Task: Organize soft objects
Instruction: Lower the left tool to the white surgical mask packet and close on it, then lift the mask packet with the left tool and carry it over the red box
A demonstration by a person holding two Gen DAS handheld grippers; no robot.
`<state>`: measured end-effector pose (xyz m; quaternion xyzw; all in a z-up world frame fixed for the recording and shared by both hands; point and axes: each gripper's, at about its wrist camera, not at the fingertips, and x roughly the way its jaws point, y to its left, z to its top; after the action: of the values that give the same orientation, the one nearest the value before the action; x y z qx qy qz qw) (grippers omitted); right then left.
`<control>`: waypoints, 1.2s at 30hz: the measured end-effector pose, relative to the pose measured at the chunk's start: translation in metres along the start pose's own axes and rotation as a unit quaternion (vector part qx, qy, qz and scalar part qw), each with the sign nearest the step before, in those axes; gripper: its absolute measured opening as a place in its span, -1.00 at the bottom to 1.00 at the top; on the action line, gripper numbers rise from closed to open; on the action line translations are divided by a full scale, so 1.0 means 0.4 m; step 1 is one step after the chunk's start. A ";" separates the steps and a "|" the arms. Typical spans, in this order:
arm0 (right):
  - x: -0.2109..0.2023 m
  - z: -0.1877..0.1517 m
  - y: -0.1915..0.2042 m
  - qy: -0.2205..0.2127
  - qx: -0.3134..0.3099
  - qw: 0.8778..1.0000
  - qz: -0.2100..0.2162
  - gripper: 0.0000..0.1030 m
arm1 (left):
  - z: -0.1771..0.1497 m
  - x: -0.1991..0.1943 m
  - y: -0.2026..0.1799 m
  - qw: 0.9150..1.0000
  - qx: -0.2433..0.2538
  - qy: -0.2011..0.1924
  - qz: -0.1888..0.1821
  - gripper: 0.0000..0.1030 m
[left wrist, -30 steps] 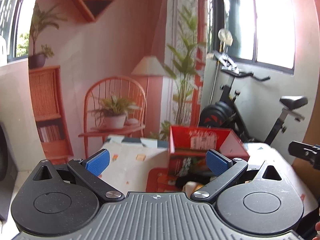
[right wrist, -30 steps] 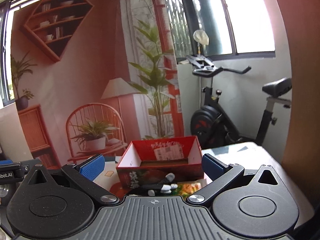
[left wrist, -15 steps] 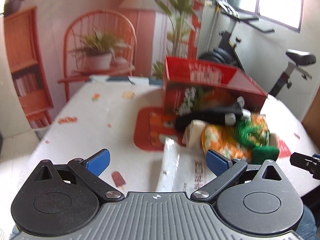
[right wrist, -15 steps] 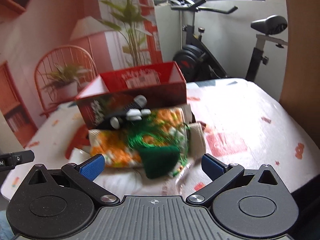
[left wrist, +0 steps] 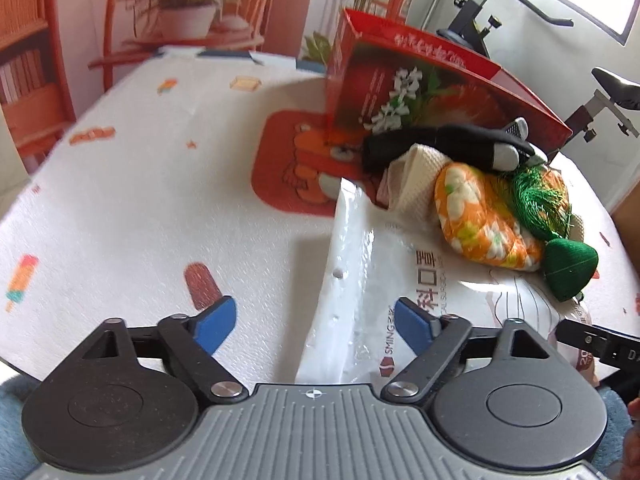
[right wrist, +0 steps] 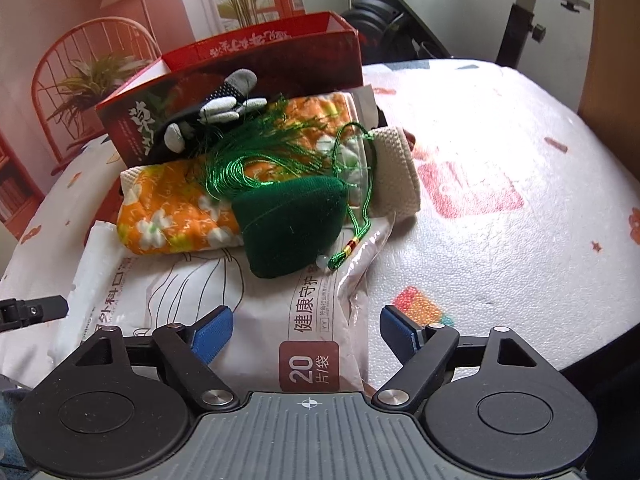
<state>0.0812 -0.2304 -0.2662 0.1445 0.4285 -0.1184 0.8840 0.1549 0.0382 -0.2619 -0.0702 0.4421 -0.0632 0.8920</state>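
Right wrist view, your soft objects, listed from the heap outward. One green plush cone (right wrist: 290, 228) with a green tassel (right wrist: 256, 148) and a beaded cord, lying on top of an orange floral cloth bundle (right wrist: 180, 208). One cream knitted roll (right wrist: 394, 168), touching the bundle's far right end. One black glove with grey fingertips (right wrist: 212, 116), draped over the back of the pile and against the red cardboard box (right wrist: 240, 60), which stands open just behind. All of these rest on or against a flat white mask packet (right wrist: 280, 300), printed with line drawings and "20", which lies on the surface (right wrist: 500, 160), a white cloth with red and orange prints.

Your right gripper (right wrist: 306, 330) hovers over the near edge of the packet; its jaws have just been closing but stand fairly wide, with the packet below them and nothing pinched by the blue pads (right wrist: 212, 334).

Left wrist view, same heap seen from the other side: box (left wrist: 420, 84), glove (left wrist: 440, 148), knitted roll (left wrist: 416, 176), floral bundle (left wrist: 480, 220), cone (left wrist: 570, 266), packet (left wrist: 360, 280). Your left gripper (left wrist: 316, 326) is over the packet's left edge; its jaws have likewise just been closing and are fairly wide apart, gripping nothing. An exercise bike (left wrist: 520, 8) stands beyond the surface.
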 end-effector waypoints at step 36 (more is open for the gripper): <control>0.149 0.136 0.079 0.133 -0.008 0.989 0.058 0.67 | 0.153 0.196 -0.065 0.980 0.085 0.120 -0.137 0.24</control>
<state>0.1671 -0.2254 -0.2762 0.1770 0.5339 -0.0433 0.8257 0.2493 0.0032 -0.2816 -0.0463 0.5255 -0.2304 0.8177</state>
